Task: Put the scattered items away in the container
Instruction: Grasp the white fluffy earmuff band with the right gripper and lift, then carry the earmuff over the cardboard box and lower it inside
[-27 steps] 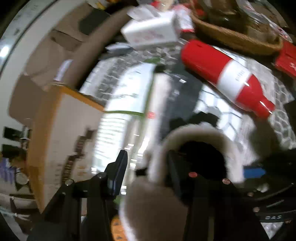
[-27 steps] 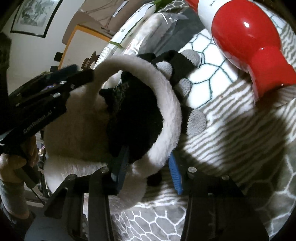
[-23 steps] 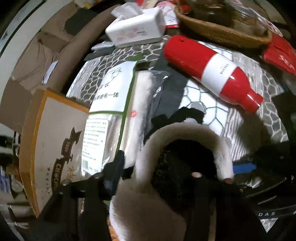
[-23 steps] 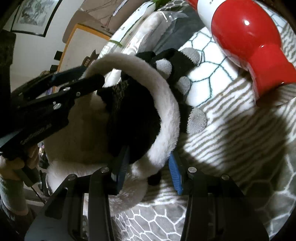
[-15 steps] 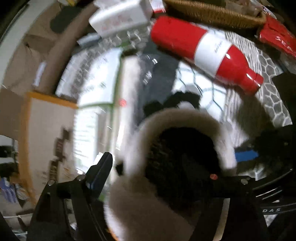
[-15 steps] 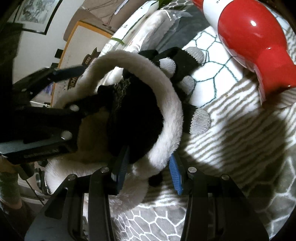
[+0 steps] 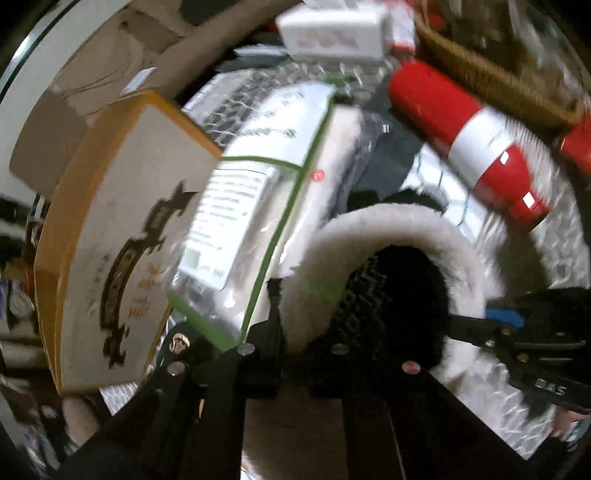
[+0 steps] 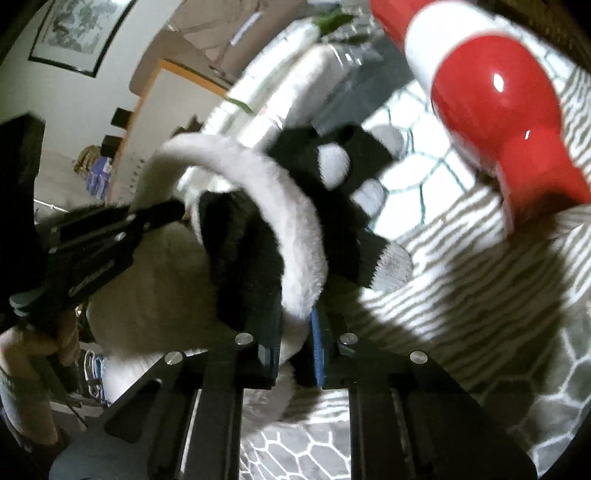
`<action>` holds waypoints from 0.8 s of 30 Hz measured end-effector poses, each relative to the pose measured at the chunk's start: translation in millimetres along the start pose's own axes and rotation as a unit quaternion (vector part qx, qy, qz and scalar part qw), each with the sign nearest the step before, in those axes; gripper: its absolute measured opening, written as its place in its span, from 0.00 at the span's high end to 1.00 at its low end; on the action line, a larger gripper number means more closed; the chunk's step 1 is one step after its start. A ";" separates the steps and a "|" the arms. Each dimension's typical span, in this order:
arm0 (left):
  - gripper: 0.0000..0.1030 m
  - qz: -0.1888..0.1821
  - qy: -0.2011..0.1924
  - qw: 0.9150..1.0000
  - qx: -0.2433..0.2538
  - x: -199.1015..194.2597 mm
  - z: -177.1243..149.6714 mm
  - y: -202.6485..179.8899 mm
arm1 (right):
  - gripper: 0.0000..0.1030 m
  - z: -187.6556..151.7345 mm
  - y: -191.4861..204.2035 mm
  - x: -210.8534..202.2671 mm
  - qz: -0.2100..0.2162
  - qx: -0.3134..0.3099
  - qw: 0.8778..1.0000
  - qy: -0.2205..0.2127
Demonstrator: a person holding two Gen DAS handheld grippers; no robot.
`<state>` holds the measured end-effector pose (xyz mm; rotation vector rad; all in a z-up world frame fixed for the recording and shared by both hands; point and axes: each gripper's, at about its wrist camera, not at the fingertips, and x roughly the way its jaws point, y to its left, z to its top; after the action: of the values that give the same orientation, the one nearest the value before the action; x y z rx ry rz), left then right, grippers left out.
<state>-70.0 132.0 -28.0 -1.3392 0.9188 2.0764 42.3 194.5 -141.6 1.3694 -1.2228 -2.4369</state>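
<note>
This is a lived-in home, a sitting room by the look of it. A framed ink picture [image 8: 79, 31] hangs on the pale wall. The table wears a grey-and-white cloth patterned with hexagons and stripes [image 8: 461, 295], and household clutter crowds it: a white tissue box [image 7: 332, 31] and a woven wicker basket [image 7: 491, 77] at the far edge, a glossy red-and-white bottle [image 7: 476, 147] lying on its side, a sealed clear packet with a printed label [image 7: 258, 192], and an orange-edged gift box [image 7: 122, 236] at the left edge.
</note>
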 end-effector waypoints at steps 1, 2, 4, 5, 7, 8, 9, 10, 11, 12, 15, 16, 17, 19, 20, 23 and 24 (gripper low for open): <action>0.90 -0.002 -0.006 1.000 -0.013 -8.4 -4.1 1.6 | 0.89 -1.4 4.0 -7.5 -0.002 -0.009 1.000 -0.012; 0.90 -0.005 -0.011 1.000 -0.025 -15.4 -8.0 5.3 | 0.89 -1.8 9.0 -16.4 -0.003 -0.020 1.000 -0.024; 0.90 -0.010 -0.019 0.998 -0.051 -30.2 -19.7 14.7 | 0.90 -2.1 18.6 -41.7 -0.005 -0.044 0.998 -0.042; 0.90 -0.012 -0.023 0.997 -0.066 -38.4 -25.3 19.2 | 0.90 -1.7 24.5 -51.7 -0.007 -0.056 0.997 -0.047; 0.90 -0.015 -0.041 0.994 -0.095 -51.1 -33.7 31.7 | 0.89 7.8 52.9 -59.0 -0.018 -0.091 0.994 -0.058; 0.90 -0.015 -0.056 0.992 -0.115 -59.8 -38.7 38.9 | 0.89 13.6 69.0 -60.6 -0.024 -0.107 0.992 -0.064; 0.90 -0.013 -0.068 0.989 -0.134 -66.9 -42.2 44.5 | 0.89 19.8 87.9 -63.0 -0.030 -0.128 0.989 -0.071; 0.90 -0.010 -0.080 0.985 -0.154 -74.1 -45.1 50.5 | 0.89 31.0 112.0 -56.4 -0.038 -0.150 0.985 -0.076; 0.90 -0.007 -0.094 0.980 -0.174 -80.3 -47.5 57.2 | 0.89 37.2 131.6 -55.6 -0.048 -0.172 0.981 -0.081; 0.90 -0.005 -0.107 0.976 -0.191 -85.9 -49.3 63.3 | 0.90 39.5 148.9 -59.3 -0.059 -0.196 0.975 -0.087; 0.90 -0.005 -0.132 0.962 -0.238 -105.7 -57.3 84.2 | 0.90 55.1 201.5 -58.2 -0.086 -0.252 0.958 -0.103; 0.90 -0.007 -0.135 0.959 -0.248 -110.5 -58.8 89.5 | 0.90 60.4 215.3 -58.1 -0.087 -0.262 0.955 -0.106; 0.89 -0.009 -0.138 0.957 -0.256 -114.9 -60.6 94.7 | 0.90 65.3 227.3 -57.9 -0.090 -0.272 0.952 -0.108; 0.89 -0.007 -0.146 0.951 -0.271 -126.9 -61.7 107.3 | 0.90 74.3 253.0 -58.5 -0.094 -0.298 0.943 -0.113; 0.89 -0.002 -0.150 0.950 -0.275 -133.4 -62.1 114.7 | 0.90 77.7 263.1 -59.0 -0.094 -0.308 0.940 -0.113; 0.89 0.004 -0.159 0.945 -0.287 -146.0 -51.9 142.2 | 0.90 98.2 295.4 -56.7 -0.088 -0.331 0.933 -0.113; 0.89 0.004 -0.165 0.942 -0.292 -149.4 -45.8 154.5 | 0.90 105.8 305.5 -56.4 -0.086 -0.337 0.930 -0.115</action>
<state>-95.2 -10.2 137.6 -1.1775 0.1623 2.5914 -91.4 75.8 133.7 1.0309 -0.2098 -2.7934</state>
